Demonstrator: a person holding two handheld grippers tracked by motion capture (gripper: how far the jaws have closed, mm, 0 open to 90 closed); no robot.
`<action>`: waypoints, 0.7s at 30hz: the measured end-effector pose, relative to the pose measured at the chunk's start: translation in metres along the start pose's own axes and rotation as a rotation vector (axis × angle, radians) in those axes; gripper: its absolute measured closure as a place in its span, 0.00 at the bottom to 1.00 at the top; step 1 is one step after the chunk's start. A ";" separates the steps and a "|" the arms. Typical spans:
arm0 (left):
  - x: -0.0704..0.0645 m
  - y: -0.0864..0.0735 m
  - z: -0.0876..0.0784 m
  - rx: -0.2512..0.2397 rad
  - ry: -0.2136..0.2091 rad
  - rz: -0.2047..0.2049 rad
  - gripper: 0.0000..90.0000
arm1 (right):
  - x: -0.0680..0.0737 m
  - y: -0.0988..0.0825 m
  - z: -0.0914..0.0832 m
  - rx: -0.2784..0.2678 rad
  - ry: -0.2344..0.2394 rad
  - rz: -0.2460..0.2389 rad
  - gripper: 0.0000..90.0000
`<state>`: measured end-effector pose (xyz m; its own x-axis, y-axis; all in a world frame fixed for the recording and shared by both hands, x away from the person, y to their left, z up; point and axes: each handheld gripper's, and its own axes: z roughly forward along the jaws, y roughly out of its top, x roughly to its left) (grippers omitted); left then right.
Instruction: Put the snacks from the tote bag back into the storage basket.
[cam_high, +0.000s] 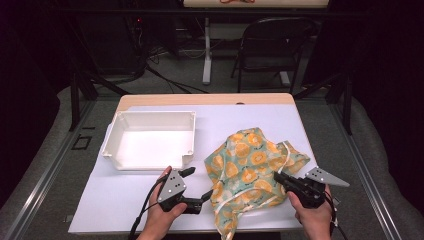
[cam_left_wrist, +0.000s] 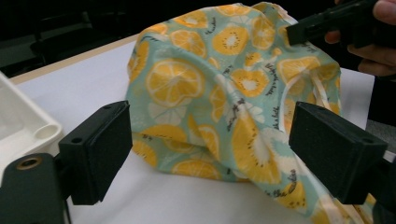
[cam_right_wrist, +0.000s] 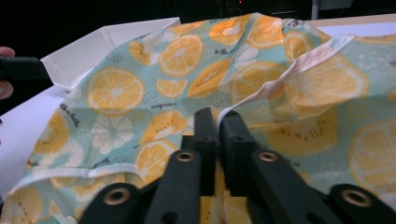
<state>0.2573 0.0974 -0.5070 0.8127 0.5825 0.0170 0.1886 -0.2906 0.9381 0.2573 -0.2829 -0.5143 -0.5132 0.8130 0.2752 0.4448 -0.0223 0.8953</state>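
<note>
Left hand low at the table's near edge, left gripper spread wide and aimed at the crumpled citrus-print cloth lying right of the white bin, right gripper angled inward, pinched closed on the cloth's white-trimmed edge.

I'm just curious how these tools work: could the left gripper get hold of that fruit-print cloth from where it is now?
Probably yes. The left gripper is open, its jaws set wide apart and facing the cloth, with bare table and nothing else between them.
</note>
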 end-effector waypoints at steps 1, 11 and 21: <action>-0.003 0.001 0.004 0.012 -0.011 0.002 0.17 | 0.000 0.001 0.001 -0.005 -0.003 0.000 1.00; -0.030 0.006 0.028 0.061 -0.046 0.023 0.18 | 0.012 0.022 0.009 -0.061 0.010 -0.038 1.00; -0.042 0.018 0.053 0.101 -0.038 0.071 0.31 | 0.029 0.037 0.021 -0.091 0.073 -0.076 1.00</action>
<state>0.2553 0.0273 -0.5086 0.8457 0.5294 0.0675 0.1826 -0.4059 0.8955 0.2745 -0.2475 -0.4806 -0.5959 0.7702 0.2274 0.3361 -0.0179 0.9416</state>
